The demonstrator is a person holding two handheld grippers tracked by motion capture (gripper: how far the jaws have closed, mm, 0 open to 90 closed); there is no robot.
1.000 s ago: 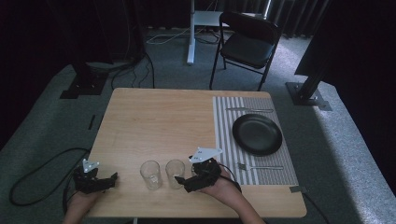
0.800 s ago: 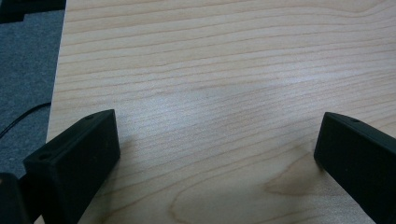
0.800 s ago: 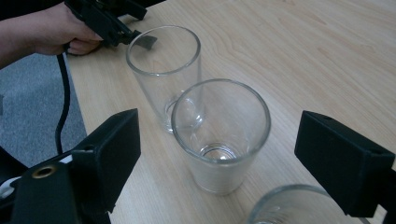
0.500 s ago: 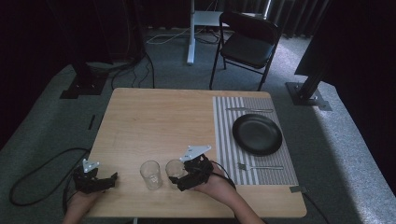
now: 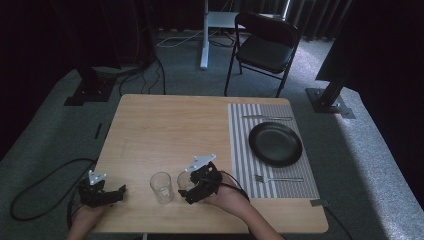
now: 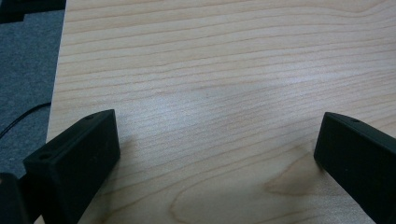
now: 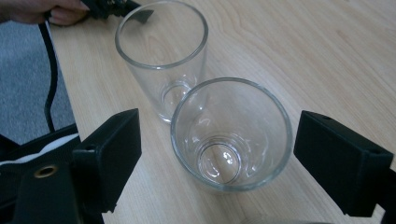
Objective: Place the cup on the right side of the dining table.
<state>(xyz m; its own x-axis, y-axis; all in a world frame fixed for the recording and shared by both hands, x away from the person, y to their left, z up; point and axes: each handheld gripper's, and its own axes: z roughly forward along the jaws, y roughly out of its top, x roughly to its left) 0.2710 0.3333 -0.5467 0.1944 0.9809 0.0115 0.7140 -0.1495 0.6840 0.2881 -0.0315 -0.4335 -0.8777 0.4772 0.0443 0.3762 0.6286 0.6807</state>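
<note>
Two clear, empty glasses stand upright side by side near the table's front edge. In the right gripper view the nearer glass (image 7: 231,135) sits between my right gripper's (image 7: 229,156) open jaws, with a gap on each side. The farther glass (image 7: 161,51) stands just behind it, close to it. From above, my right gripper (image 5: 192,186) partly covers the right glass (image 5: 183,179), and the left glass (image 5: 161,186) stands free. My left gripper (image 5: 117,192) rests at the front left corner. Its jaws are open over bare wood (image 6: 210,93), holding nothing.
A striped placemat (image 5: 240,145) lies on the right side of the wooden table (image 5: 165,130), carrying a black plate (image 5: 275,143), a fork (image 5: 277,178) and another utensil (image 5: 267,118). A black chair (image 5: 265,50) stands beyond the table. Cables trail on the floor (image 5: 40,185).
My right gripper has slid left, so its open jaws now flank the right glass. The left gripper and both glasses have stayed put.
</note>
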